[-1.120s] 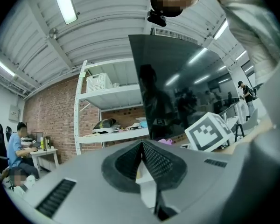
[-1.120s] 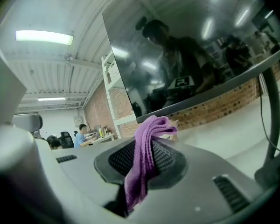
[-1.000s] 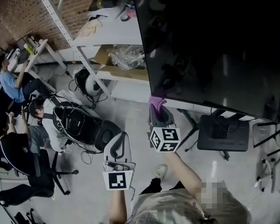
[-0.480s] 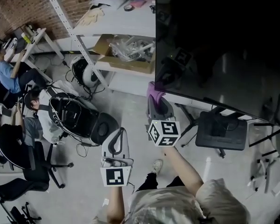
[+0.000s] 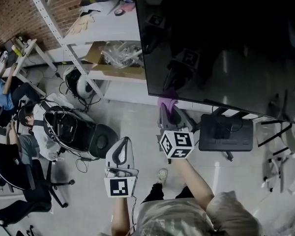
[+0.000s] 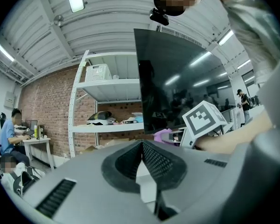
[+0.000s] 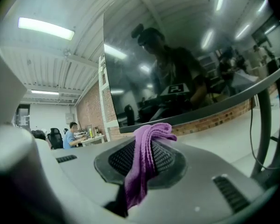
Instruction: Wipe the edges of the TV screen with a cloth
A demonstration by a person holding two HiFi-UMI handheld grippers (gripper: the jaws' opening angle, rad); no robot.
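Right gripper [image 5: 168,111] is pinching the purple cloth [image 5: 166,101]. In the right gripper view the jaws are pressing together on the cloth [image 7: 142,171], with a folded tuft bunching out past the tips and the rest trailing back between the pads.

Left gripper [image 5: 123,144] is hanging well below the TV screen [image 5: 226,43] and off its left side. Its jaws are meeting tip to tip with nothing between them, and it is taking no part at this point.

Cloth position: directly under the screen's bottom edge, near the lower-left corner. The tuft is pointing up at the bezel. It is reading as touching or just short of touching; contact cannot be confirmed from either view.

Key relation: the bottom edge is running long to the right of the cloth, with only a short stretch left before the corner. The edge is lying straight ahead of the right gripper's tips, so that hand is the nearer and the working one.

Judgement: the wipe is looking to be at its start on the bottom edge. The next move is likely needing the tuft pressing up on the bezel while sliding along that edge's long axis.
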